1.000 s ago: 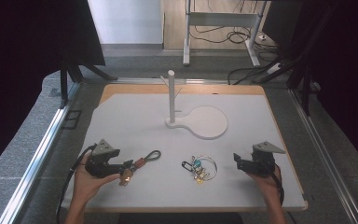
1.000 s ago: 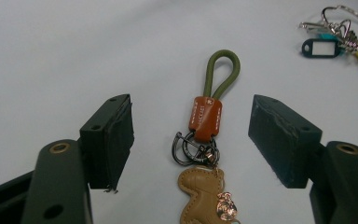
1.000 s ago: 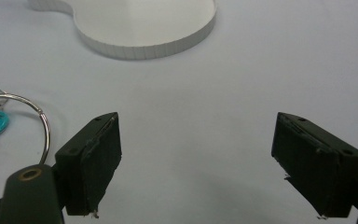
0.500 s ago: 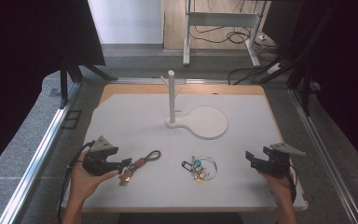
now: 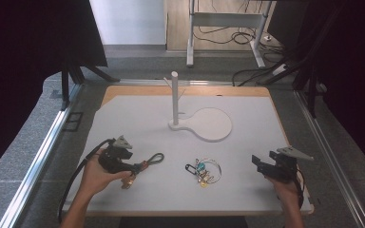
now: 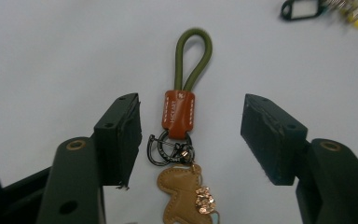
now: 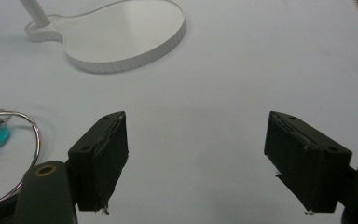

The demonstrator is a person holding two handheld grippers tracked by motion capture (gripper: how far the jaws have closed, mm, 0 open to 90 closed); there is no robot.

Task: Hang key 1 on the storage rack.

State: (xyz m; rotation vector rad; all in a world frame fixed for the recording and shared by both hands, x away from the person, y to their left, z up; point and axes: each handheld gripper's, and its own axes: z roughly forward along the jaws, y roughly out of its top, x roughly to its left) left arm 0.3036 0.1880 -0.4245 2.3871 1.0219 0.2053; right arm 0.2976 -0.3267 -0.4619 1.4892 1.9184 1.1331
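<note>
On the white table (image 5: 138, 118), near its front left, lies the keychain (image 6: 179, 112), its green cord loop pointing away and its tan leather charm (image 6: 186, 193) nearest the camera; the left gripper (image 6: 191, 135) straddles it, jaws wide apart and touching nothing. To its right sits a key ring (image 5: 203, 169); farther right, the right gripper (image 7: 193, 161) hovers gaping and empty over bare table, with the white stand (image 5: 204, 121) beyond.

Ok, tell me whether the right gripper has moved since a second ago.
Yes. In the high view the right gripper has drifted right and toward the near edge, away from the key ring bunch, which lies where it was.
</note>
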